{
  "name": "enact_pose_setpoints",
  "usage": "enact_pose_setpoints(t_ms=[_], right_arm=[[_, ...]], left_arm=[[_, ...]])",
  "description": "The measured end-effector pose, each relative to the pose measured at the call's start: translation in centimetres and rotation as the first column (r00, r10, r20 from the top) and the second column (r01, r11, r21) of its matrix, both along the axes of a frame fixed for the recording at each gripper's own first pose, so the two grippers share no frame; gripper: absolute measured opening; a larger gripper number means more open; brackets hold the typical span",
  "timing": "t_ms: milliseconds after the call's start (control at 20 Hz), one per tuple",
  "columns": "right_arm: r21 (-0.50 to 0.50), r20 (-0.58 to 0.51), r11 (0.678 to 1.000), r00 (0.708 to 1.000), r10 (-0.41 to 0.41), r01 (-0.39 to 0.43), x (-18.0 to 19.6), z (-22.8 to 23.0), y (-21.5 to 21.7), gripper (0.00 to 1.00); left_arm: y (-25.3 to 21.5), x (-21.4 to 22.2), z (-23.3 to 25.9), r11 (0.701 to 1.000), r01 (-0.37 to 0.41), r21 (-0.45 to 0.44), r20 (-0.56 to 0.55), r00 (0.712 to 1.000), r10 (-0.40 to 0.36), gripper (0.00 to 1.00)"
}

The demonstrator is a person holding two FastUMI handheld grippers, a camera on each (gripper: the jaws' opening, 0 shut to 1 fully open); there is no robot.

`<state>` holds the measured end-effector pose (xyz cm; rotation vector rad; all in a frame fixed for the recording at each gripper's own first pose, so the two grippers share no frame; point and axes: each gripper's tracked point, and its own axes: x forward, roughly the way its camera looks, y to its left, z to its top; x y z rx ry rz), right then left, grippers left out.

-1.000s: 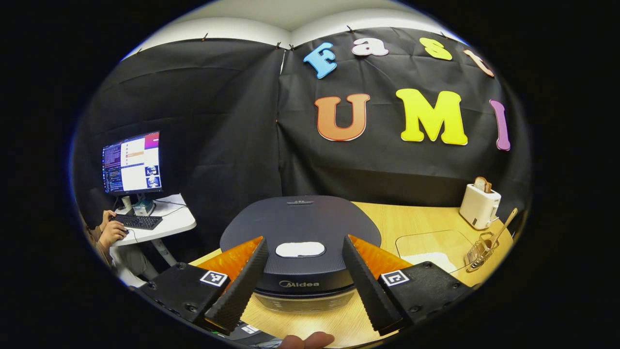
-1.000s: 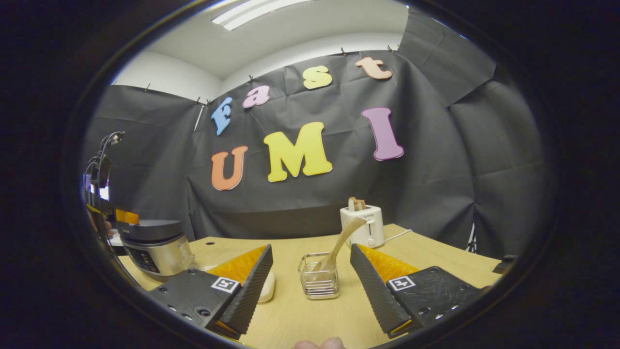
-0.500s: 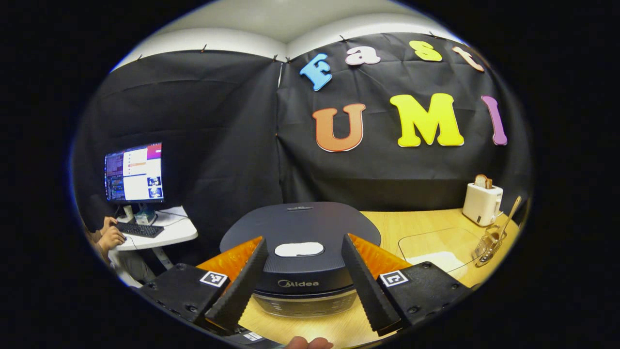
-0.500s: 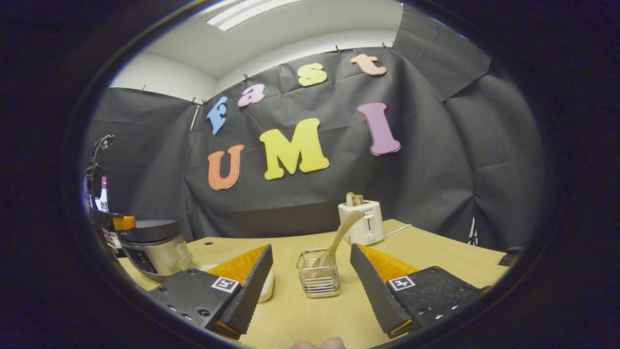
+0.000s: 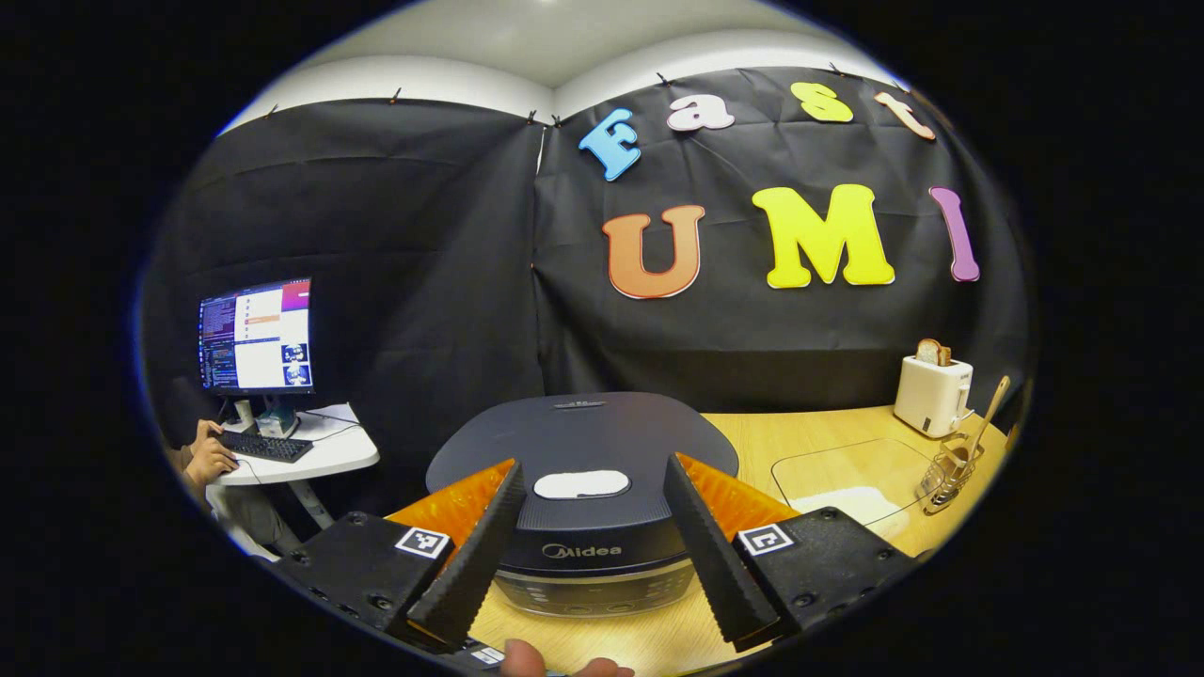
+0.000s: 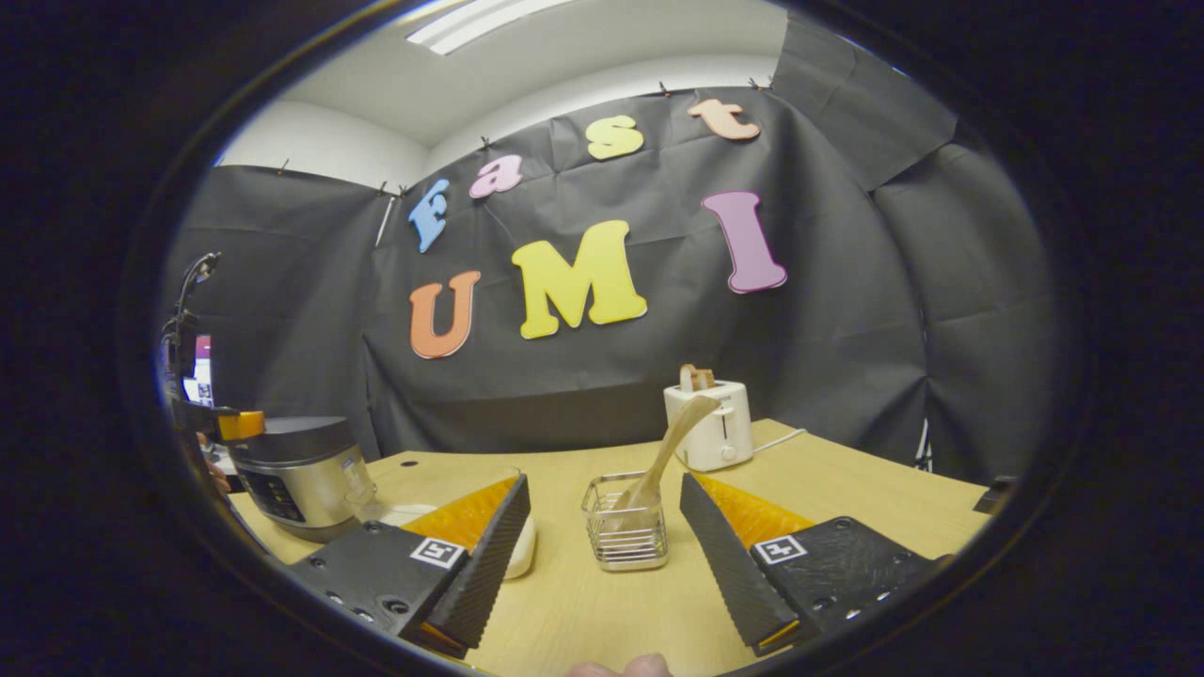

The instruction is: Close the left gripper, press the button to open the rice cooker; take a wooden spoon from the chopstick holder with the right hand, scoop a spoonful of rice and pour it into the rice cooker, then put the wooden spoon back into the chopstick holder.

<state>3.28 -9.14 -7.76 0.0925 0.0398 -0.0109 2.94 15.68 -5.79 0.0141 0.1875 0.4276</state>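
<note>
My left tongs (image 5: 583, 555) are open, with their 2 fingers spread on either side of the rice cooker (image 5: 581, 470), not touching it. The cooker sits on the table (image 5: 752, 442) with its dark lid down, and the pale oval button (image 5: 581, 484) on top lies between the fingers. Off to the right I see a clear dish with white rice (image 5: 842, 500), then the wire chopstick holder (image 5: 943, 470) with the wooden spoon (image 5: 986, 418) leaning out of it, and a white toaster (image 5: 929, 395) behind.

My right tongs (image 6: 602, 555) are also open and hold nothing. The chopstick holder (image 6: 625, 536) stands on the table just ahead, between the 2 fingers, and the wooden spoon (image 6: 670, 449) stands tilted in it, bowl end up toward the toaster (image 6: 710, 428). At the far left I see the rice cooker (image 6: 296, 475) with the left tongs (image 6: 226, 425) above its lid.

A hand (image 5: 209, 459) rests at a keyboard under a lit screen (image 5: 256, 336) on a side desk.
</note>
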Motion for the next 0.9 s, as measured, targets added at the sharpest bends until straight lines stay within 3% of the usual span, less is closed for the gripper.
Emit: enact_pose_setpoints(t_ms=[100,150,200,350,450,500,700,800,850,900], right_arm=[[-0.002,0.002,1.000,1.000,-0.003,0.003,0.0,0.3,0.0,0.90],[-0.004,0.004,1.000,1.000,-0.002,0.002,0.0,0.5,0.1,0.95],[-0.008,0.008,1.000,1.000,-0.004,0.004,0.0,0.7,0.1,0.91],[-0.025,0.029,1.000,1.000,-0.004,0.005,-0.1,1.9,0.4,0.91],[-0.033,0.045,0.999,0.999,-0.001,0.003,-0.3,2.8,0.8,0.91],[-0.036,0.052,0.999,0.999,0.000,0.002,-0.4,3.2,1.0,0.95],[-0.053,0.090,0.999,0.996,0.011,-0.006,-1.0,5.6,2.1,0.91],[-0.066,0.103,0.998,0.994,0.019,-0.012,-1.4,6.6,2.7,0.95],[-0.073,0.104,0.997,0.994,0.025,-0.018,-1.6,7.0,3.1,0.90],[-0.076,0.102,0.997,0.994,0.034,-0.027,-2.0,7.3,3.5,0.95]], left_arm=[[0.0,-0.1,-0.1,1.000,-0.007,-0.011,0.007,1.000,0.007,0.96],[-0.1,-0.2,0.0,1.000,-0.002,-0.020,0.007,1.000,0.003,0.96],[-0.5,-0.2,0.3,1.000,0.009,-0.026,0.009,1.000,-0.009,0.96],[-1.5,-0.4,2.5,0.999,0.043,0.004,0.064,0.997,-0.043,0.97],[-2.5,-0.3,3.9,0.997,0.079,0.020,0.108,0.991,-0.080,0.96],[-3.2,-0.4,4.4,0.995,0.096,0.025,0.120,0.988,-0.099,0.96],[-6.7,-0.7,6.5,0.982,0.183,0.050,0.155,0.970,-0.188,0.96],[-8.4,-0.8,7.5,0.975,0.215,0.058,0.182,0.958,-0.223,0.96],[-9.1,-0.9,7.8,0.971,0.230,0.062,0.200,0.951,-0.238,0.89],[-9.7,-0.9,8.0,0.969,0.239,0.059,0.211,0.946,-0.246,0.97]])
